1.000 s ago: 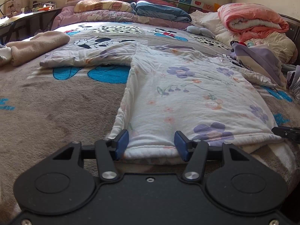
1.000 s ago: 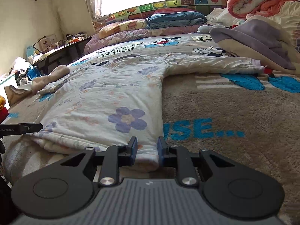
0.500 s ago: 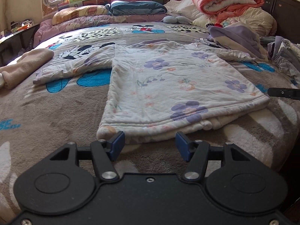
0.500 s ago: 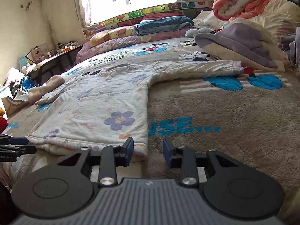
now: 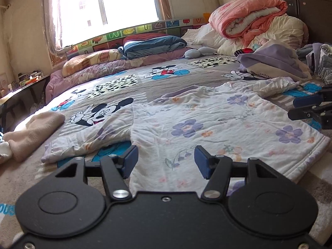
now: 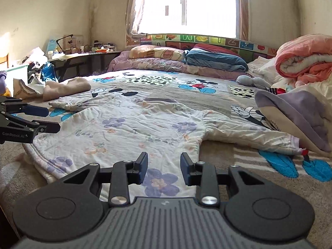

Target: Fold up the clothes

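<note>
A: What are the grippers doing?
B: The left gripper (image 5: 165, 159) and right gripper (image 6: 164, 167) both gape, empty, low in their frames above the shirt (image 5: 207, 124).
A: And around them?
B: One floral shirt lies flat, mid-frame, on a cartoon-print bed (image 5: 116, 87). One window (image 6: 186, 6) glows at top; one pink quilt (image 5: 249, 14) is rolled upper right.

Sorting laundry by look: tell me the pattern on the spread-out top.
White top with purple and orange flower print, clearest in the left wrist view.
</note>
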